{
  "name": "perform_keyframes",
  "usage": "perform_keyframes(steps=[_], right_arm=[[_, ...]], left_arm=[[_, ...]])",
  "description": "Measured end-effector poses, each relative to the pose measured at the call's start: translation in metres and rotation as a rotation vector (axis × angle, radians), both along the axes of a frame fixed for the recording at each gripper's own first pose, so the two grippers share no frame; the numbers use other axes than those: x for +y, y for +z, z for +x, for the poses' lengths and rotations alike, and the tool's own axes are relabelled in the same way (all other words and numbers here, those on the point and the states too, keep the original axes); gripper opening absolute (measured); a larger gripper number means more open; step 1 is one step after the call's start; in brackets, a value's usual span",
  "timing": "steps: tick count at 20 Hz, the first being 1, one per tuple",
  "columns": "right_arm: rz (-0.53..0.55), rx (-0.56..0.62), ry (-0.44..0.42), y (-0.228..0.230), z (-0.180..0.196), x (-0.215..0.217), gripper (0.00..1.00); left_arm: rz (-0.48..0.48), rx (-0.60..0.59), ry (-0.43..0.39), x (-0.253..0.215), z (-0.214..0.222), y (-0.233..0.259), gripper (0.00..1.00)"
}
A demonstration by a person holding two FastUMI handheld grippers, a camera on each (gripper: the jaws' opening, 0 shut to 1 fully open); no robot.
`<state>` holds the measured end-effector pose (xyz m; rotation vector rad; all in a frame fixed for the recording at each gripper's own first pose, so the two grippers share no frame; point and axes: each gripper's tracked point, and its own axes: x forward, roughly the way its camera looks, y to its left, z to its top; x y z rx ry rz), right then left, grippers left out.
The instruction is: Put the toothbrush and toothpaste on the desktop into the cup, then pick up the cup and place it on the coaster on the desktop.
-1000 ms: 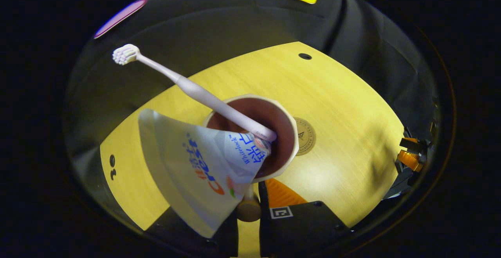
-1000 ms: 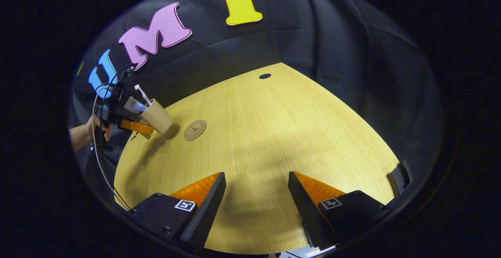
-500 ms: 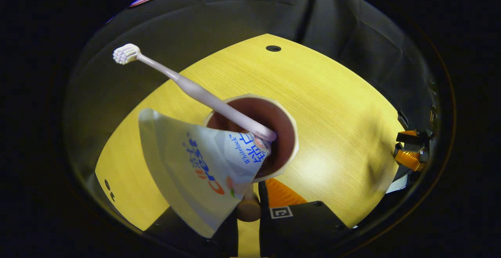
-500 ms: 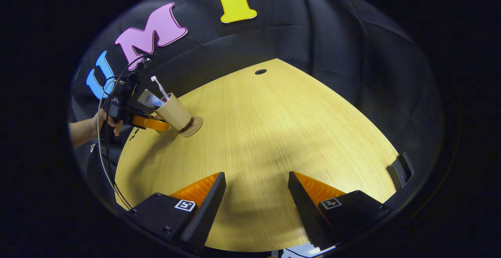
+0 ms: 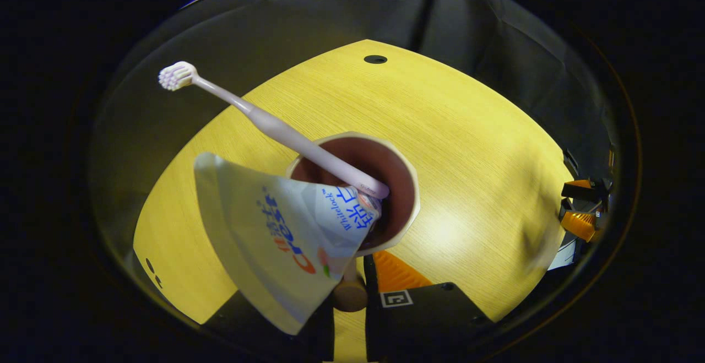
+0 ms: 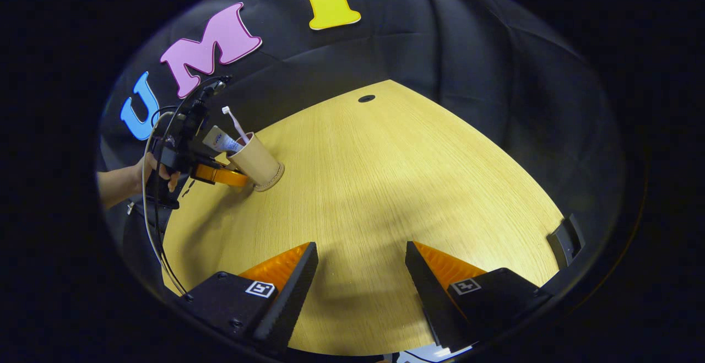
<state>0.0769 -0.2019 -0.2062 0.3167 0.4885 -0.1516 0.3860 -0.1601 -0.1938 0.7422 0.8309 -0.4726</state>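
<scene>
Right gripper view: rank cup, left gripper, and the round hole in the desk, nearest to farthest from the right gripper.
1. Cup: far left on the desk, holding the toothbrush and toothpaste.
2. Left gripper: just beyond the cup at the desk's left edge, clamped on it; nearly tied with the cup.
3. Round hole: at the desk's far edge, clearly farthest from the right gripper.

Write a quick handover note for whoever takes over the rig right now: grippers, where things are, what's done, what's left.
Left gripper: shut on the tan paper cup, holding it tilted over the round brown coaster.
Right gripper: open, holding nothing, above the yellow wooden desktop.
Done: white toothbrush and white toothpaste tube are in the cup.
Left: the cup's base is at the coaster, but whether it sits flat is unclear. Probably level it, set it down, open the left gripper.
</scene>
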Motion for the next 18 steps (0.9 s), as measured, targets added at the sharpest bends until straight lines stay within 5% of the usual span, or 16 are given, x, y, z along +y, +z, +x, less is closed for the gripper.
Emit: perform_keyframes(steps=[4, 8, 10, 18], right_arm=[[0.0, -0.003, 0.009, 0.001, 0.002, 0.002, 0.98], [-0.005, -0.017, 0.022, 0.008, 0.007, 0.008, 0.98], [-0.011, -0.034, 0.028, 0.016, 0.008, 0.012, 0.98], [-0.062, -0.105, 0.1, 0.058, -0.002, 0.055, 0.98]], left_arm=[[0.002, -0.03, 0.013, 0.001, 0.001, 0.008, 0.29], [-0.083, -0.056, 0.059, 0.001, -0.012, 0.026, 0.62], [-0.151, -0.086, 0.096, 0.006, -0.022, 0.039, 0.98], [-0.415, -0.347, 0.284, 0.077, -0.112, 0.109, 1.0]])
